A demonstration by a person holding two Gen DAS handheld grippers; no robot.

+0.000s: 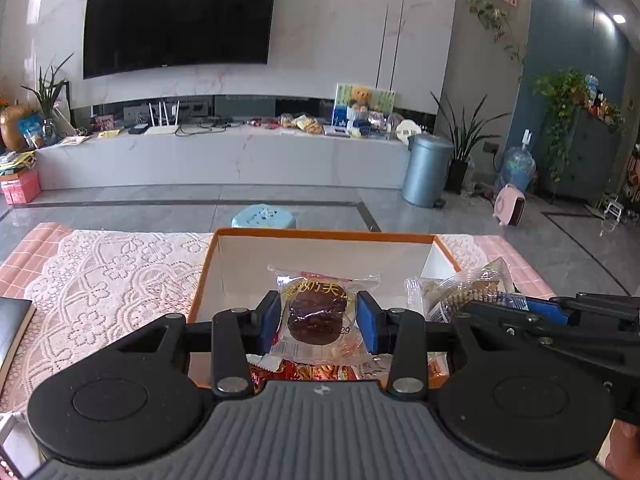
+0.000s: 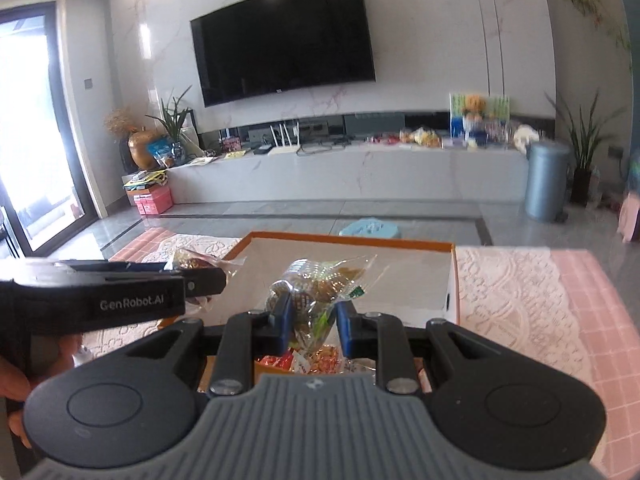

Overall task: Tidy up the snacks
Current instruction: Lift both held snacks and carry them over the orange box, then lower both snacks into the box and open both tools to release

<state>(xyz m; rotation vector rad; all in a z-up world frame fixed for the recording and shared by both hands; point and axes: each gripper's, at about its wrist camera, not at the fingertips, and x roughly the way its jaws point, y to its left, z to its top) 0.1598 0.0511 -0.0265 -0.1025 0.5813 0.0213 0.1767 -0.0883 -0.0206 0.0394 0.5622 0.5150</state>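
My left gripper [image 1: 318, 318] is shut on a clear packet with a dark round cake [image 1: 318, 314], held above the orange-rimmed white box [image 1: 320, 236]. My right gripper [image 2: 313, 324] is shut on a clear packet of brown snack [image 2: 316, 284] and also holds it over the box [image 2: 352, 240]. In the left wrist view the right gripper [image 1: 532, 308] and its packet [image 1: 460, 288] show at the right. In the right wrist view the left gripper [image 2: 200, 276] and its cake packet [image 2: 192, 260] show at the left. Red and orange snack packets [image 1: 312, 370] lie in the box's near end.
The box stands on a table with a white lace cloth [image 1: 112, 276] over pink check. A dark book [image 1: 12, 328] lies at the left edge. A light blue stool [image 1: 264, 216] stands beyond the table. A grey bin [image 1: 426, 170] is farther right.
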